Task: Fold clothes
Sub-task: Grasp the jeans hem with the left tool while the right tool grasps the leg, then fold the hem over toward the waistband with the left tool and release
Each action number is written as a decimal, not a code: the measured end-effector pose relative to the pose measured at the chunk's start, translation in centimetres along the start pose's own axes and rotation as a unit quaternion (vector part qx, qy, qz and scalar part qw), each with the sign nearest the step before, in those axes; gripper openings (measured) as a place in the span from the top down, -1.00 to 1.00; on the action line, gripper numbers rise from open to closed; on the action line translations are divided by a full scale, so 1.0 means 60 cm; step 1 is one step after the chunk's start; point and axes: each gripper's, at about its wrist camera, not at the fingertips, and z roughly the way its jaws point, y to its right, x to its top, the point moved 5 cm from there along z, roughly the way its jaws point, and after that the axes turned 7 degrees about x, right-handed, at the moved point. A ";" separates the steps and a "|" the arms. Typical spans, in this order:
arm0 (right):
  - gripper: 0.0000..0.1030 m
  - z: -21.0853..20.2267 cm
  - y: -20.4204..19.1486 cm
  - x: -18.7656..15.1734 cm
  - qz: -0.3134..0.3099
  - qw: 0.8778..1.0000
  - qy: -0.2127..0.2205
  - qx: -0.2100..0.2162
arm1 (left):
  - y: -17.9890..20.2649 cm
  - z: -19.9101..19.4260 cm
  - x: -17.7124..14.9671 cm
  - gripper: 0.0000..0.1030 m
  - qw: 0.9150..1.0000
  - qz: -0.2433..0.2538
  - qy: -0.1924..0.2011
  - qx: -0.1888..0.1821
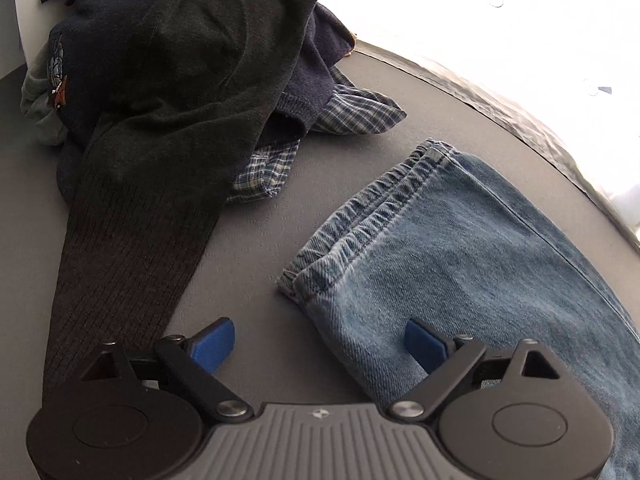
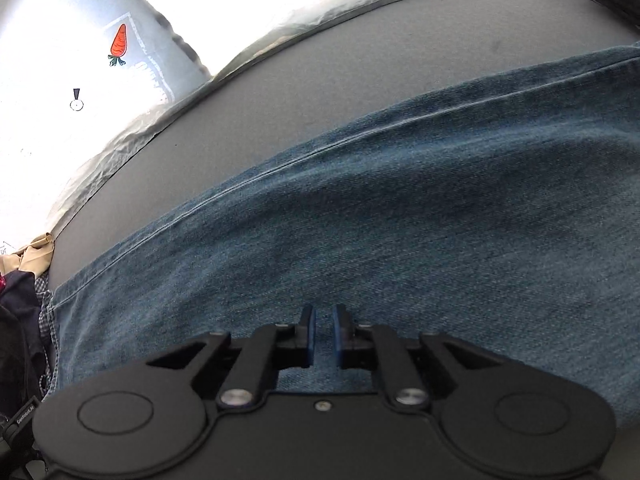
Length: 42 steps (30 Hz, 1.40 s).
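Pinching jeans [image 2: 400,208] in my right tool [image 2: 323,334], nearly closed, for fold; keeping left tool [image 1: 320,344] wide over hem [image 1: 360,216], ready to grab. Counter [image 1: 248,248] carrying pile [image 1: 180,60].

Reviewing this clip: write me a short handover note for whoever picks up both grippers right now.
Left gripper: open, over the hem end of the jeans, holding nothing.
Right gripper: jaws nearly shut, low over the denim further along the leg; whether fabric is pinched is unclear.
Jeans lie flat on the grey table, legs apparently stacked.
Pile of unfolded clothes beside the hems, untouched.
Left to do: fold the jeans, then work through the pile.
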 end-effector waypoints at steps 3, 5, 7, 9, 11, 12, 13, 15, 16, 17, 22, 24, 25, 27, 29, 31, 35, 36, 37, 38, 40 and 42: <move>0.85 0.000 0.008 0.004 0.025 1.000 0.003 0.006 | 0.005 0.008 0.007 -0.88 1.000 -0.010 0.008 0.003; 0.86 -0.002 0.016 0.003 0.045 0.999 0.007 0.013 | 0.009 0.011 0.009 -0.85 1.000 -0.014 0.016 0.005; 0.88 -0.005 0.023 0.002 0.057 0.998 0.009 0.021 | 0.013 0.009 0.010 -0.62 0.999 -0.011 0.036 0.002; 0.89 -0.006 0.027 0.002 0.064 0.998 0.010 0.026 | 0.022 0.004 0.012 0.13 0.999 0.012 0.047 -0.011; 0.91 -0.006 0.029 0.002 0.066 0.997 0.010 0.028 | 0.028 0.000 0.014 0.69 0.998 0.003 0.045 -0.040; 0.92 -0.006 0.030 0.002 0.066 0.997 0.011 0.028 | 0.030 -0.002 0.015 0.70 0.998 -0.012 0.042 -0.055; 0.92 -0.007 0.031 0.002 0.066 0.997 0.011 0.029 | 0.034 -0.007 0.016 0.70 0.997 -0.022 0.043 -0.056; 0.92 -0.013 0.035 -0.001 0.067 0.997 0.013 0.031 | 0.052 -0.023 0.018 0.72 0.996 -0.012 0.054 -0.068; 0.92 -0.013 0.036 -0.002 0.068 0.997 0.014 0.033 | 0.063 -0.034 0.019 0.72 0.995 -0.004 0.061 -0.077; 0.92 -0.014 0.038 -0.003 0.072 0.997 0.015 0.035 | 0.079 -0.050 0.021 0.72 0.993 0.006 0.068 -0.095; 0.92 -0.014 0.048 -0.004 0.093 0.994 0.014 0.048 | 0.187 -0.138 0.010 0.73 0.971 0.098 0.113 -0.188; 0.92 -0.017 0.052 -0.007 0.102 0.993 0.013 0.054 | 0.236 -0.169 -0.009 0.73 0.953 0.146 0.118 -0.239; 0.92 -0.019 0.055 -0.010 0.105 0.993 0.012 0.057 | 0.259 -0.181 -0.023 0.73 0.943 0.165 0.111 -0.268; 0.92 -0.025 0.060 -0.016 0.112 0.992 0.010 0.061 | 0.301 -0.187 -0.058 0.73 0.929 0.192 0.077 -0.306; 0.92 -0.029 0.064 -0.020 0.116 0.991 0.008 0.063 | 0.335 -0.164 -0.105 0.72 0.926 0.217 0.025 -0.307; 0.92 -0.034 0.067 -0.025 0.118 0.991 0.005 0.063 | 0.361 -0.127 -0.156 0.70 0.927 0.238 -0.030 -0.289; 0.91 -0.042 0.070 -0.031 0.114 0.991 0.000 0.063 | 0.343 -0.099 -0.156 0.51 0.926 0.199 -0.074 -0.311; 0.91 -0.041 0.070 -0.031 0.116 0.991 0.000 0.065 | 0.338 -0.098 -0.148 0.32 0.924 0.187 -0.090 -0.321; 0.89 -0.040 0.070 -0.030 0.119 0.991 0.000 0.066 | 0.333 -0.100 -0.141 0.21 0.922 0.175 -0.097 -0.331; 0.88 -0.037 0.068 -0.028 0.122 0.990 -0.001 0.067 | 0.326 -0.106 -0.130 -0.03 0.920 0.162 -0.101 -0.342; 0.83 -0.032 0.064 -0.023 0.124 0.990 -0.004 0.068 | 0.312 -0.124 -0.113 -0.20 0.911 0.155 -0.097 -0.369; 0.73 -0.031 0.058 -0.021 0.123 0.990 -0.008 0.068 | 0.298 -0.142 -0.097 -0.28 0.903 0.152 -0.086 -0.392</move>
